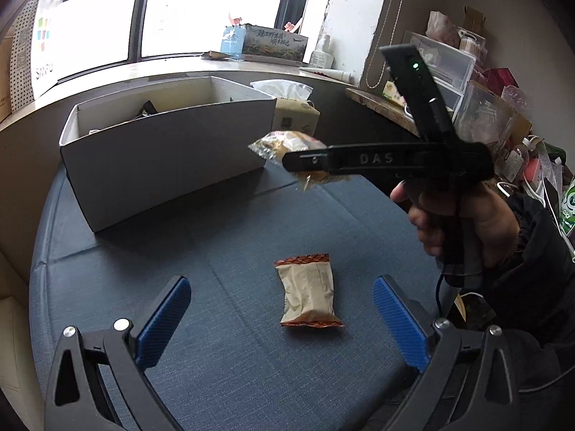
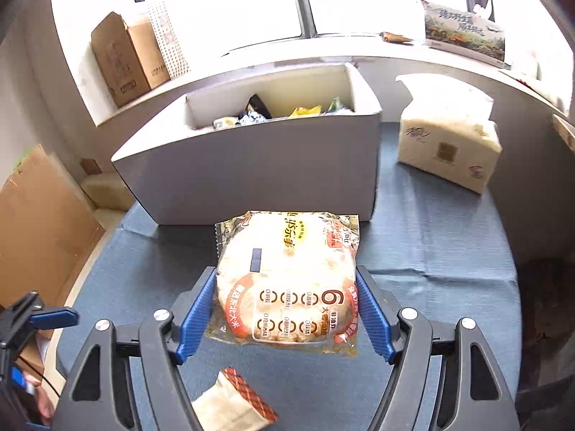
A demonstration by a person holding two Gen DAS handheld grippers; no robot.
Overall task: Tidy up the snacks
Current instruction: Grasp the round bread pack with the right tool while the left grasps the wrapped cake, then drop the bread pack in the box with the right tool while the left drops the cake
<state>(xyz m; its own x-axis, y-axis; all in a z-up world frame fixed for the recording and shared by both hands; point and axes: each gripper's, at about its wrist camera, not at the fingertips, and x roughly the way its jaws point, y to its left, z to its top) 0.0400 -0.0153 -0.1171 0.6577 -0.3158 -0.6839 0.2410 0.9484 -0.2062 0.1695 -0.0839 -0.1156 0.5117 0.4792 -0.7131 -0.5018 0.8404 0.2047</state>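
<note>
We count two snacks outside the one white box (image 2: 251,176). Our right claw (image 2: 285,314) pinches one rice cracker pack (image 2: 287,280); our left claw (image 1: 282,323) is spread above one beige packet (image 1: 309,296) on the table (image 1: 233,237).

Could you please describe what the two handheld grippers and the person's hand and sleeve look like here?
Both the left gripper and the right gripper have black frames with triangular cutouts, silver bolts and ribbed blue finger pads. Seen from the side, the right one bears raised "DAS" lettering and a green light, and a thin cable trails beneath. The right hand is bare, with a dark sleeve.
</note>
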